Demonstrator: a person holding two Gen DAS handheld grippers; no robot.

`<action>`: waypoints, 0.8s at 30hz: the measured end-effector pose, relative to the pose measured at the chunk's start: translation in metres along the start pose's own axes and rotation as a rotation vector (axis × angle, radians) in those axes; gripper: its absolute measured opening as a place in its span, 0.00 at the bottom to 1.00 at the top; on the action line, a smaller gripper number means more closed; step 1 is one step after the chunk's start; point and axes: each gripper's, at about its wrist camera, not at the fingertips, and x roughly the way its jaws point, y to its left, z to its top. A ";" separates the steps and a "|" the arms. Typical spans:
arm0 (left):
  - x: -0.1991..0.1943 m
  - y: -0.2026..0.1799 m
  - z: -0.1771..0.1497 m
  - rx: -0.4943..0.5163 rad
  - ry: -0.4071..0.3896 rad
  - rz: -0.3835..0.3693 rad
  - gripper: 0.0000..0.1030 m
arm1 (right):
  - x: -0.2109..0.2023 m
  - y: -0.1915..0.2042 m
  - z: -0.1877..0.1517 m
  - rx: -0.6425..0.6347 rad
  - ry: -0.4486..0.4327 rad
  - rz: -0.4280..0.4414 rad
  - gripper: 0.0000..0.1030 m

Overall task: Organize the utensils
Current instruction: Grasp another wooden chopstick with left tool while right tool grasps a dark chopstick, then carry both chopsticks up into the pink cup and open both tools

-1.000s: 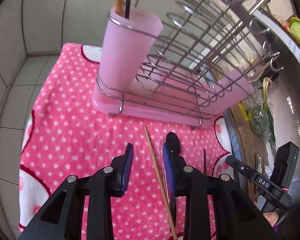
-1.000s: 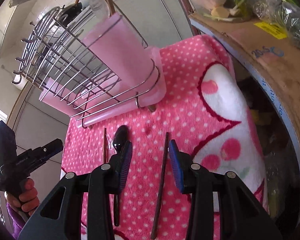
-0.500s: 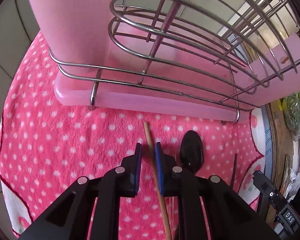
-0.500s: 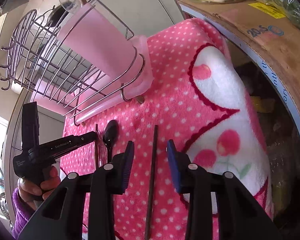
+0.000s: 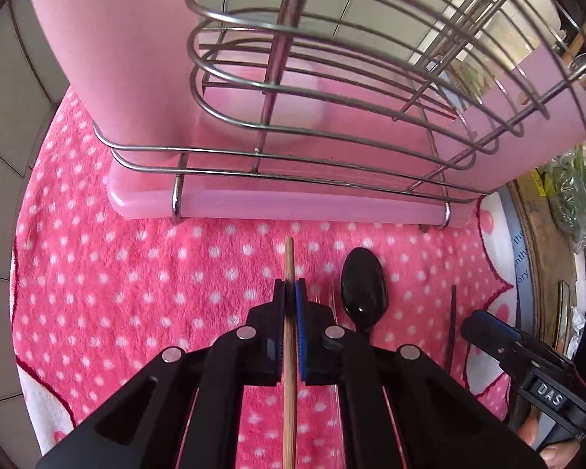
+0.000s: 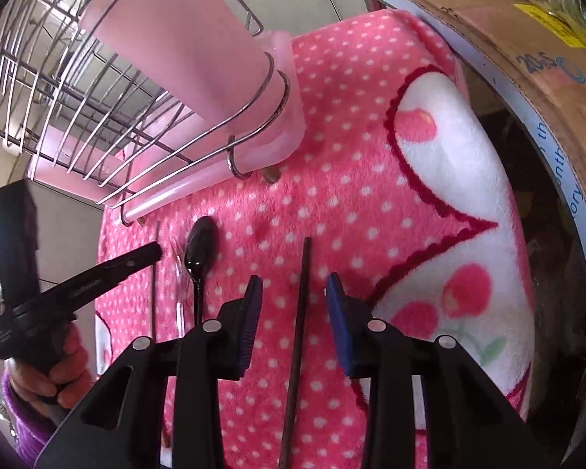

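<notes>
Wooden chopstick (image 5: 289,371) clamped between the blue pads of the left gripper (image 5: 289,289), jaws just drawn together onto it, far tip poking out past the fingertips toward the rack and the rest running back under the black frame. Lying on the pink dotted towel (image 5: 136,285), near the front edge of the rack's pink drip tray (image 5: 293,207).

Just right of it, black spoon (image 5: 364,287), bowl pointing to the far side, handle hidden under the left gripper's frame. Further right again, dark chopstick (image 6: 298,332), flat on the towel, lengthwise between the spread fingers of the right gripper (image 6: 293,305); pads apart on either side, touching nothing, nothing grasped.

Beyond the utensils, wire dish rack (image 5: 332,90) standing on the towel, with a pink utensil cup (image 6: 183,51) seated in a wire ring at one end. In the right wrist view, left gripper seen from the side at far left, a hand (image 6: 54,367) with a purple sleeve wrapped round its handle. Brown cardboard box (image 6: 527,47) along the right edge of the towel, greens in plastic on top.
</notes>
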 end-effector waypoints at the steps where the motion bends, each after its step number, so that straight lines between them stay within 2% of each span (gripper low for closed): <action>1: -0.006 0.001 -0.002 0.005 -0.009 -0.008 0.04 | 0.002 0.001 0.001 -0.002 0.005 -0.010 0.33; 3: -0.019 0.005 -0.005 0.008 -0.030 -0.030 0.04 | 0.009 0.004 0.002 -0.006 0.027 -0.026 0.33; 6: -0.038 0.014 -0.013 -0.001 -0.061 -0.066 0.04 | 0.017 0.008 0.004 -0.020 0.038 -0.061 0.23; 10: -0.061 0.016 -0.019 0.015 -0.102 -0.075 0.04 | 0.026 0.016 0.006 -0.046 0.024 -0.102 0.09; 14: -0.079 0.021 -0.023 0.026 -0.139 -0.085 0.04 | 0.031 0.022 0.004 -0.068 -0.011 -0.128 0.06; 18: -0.089 0.033 -0.027 0.014 -0.165 -0.109 0.04 | 0.023 0.017 -0.001 -0.020 -0.041 -0.074 0.05; 24: -0.115 0.048 -0.035 0.006 -0.242 -0.147 0.04 | -0.010 0.015 -0.009 -0.012 -0.143 0.005 0.04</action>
